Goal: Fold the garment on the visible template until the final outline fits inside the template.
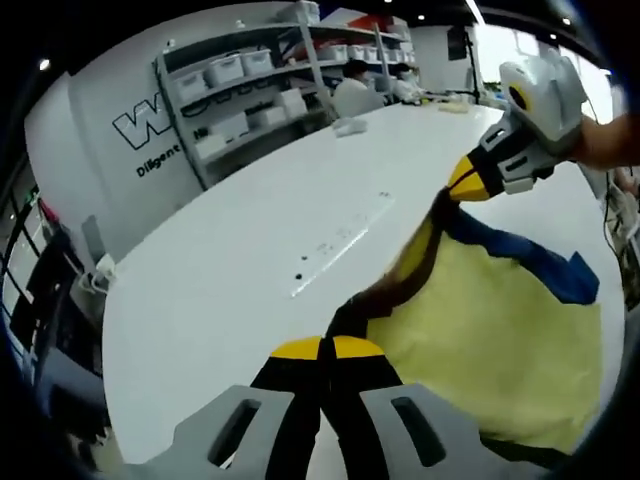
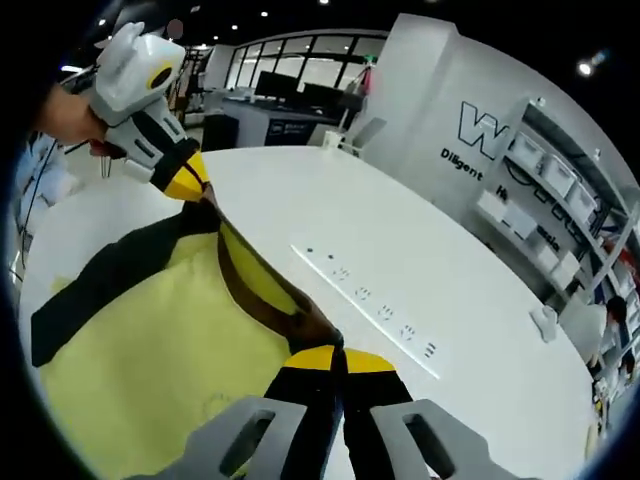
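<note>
Looking along the left gripper (image 1: 325,347), its jaws are pinched shut on the dark edge of the yellow shirt (image 1: 490,330), which hangs out to its right above the white table (image 1: 250,240). Over in the right gripper view, the right gripper (image 2: 338,358) is clamped on that same dark edge, shirt spreading to its left, power strip (image 2: 375,305) just ahead.

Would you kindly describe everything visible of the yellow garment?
The garment is pale yellow cloth with dark trim bands and a blue part at one side. It is lifted off the white table, stretched along one dark-trimmed edge between the left tool and the right tool, both shut on it; the rest hangs slack, creased.
</note>
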Demonstrator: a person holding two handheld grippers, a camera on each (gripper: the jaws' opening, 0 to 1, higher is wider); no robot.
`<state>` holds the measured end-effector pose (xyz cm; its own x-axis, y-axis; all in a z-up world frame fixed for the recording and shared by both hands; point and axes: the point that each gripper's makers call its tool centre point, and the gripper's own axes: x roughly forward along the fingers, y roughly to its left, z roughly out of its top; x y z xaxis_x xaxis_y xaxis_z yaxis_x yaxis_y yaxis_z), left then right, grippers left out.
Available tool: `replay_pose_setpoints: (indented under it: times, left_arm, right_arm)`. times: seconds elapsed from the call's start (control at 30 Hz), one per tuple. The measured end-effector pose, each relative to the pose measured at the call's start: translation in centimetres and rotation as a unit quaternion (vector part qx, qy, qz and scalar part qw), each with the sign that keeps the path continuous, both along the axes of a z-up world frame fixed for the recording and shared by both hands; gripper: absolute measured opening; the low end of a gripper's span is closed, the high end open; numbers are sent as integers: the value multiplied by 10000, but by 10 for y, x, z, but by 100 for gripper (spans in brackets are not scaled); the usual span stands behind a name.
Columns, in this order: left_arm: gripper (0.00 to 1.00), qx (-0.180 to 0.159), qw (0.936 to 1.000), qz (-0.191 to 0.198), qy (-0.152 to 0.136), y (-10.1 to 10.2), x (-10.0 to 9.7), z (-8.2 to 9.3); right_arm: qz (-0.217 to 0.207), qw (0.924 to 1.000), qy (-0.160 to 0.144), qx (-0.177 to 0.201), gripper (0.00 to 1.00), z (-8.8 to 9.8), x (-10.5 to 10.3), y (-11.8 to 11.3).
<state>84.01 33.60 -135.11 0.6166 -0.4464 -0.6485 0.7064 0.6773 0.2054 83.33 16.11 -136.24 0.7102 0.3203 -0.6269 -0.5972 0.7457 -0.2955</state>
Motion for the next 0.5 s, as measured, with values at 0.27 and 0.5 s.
replay_pose_setpoints:
  times: [0.27, 0.5]
  left_arm:
    - [3, 94, 9998, 93, 139, 0, 4, -21]
    - [3, 173, 9994, 170, 266, 2, 2, -34]
  right_arm:
    - [-126, 9998, 115, -74, 0, -24, 0, -6]
    - [-369, 9989, 283, 52, 0, -38, 1, -8]
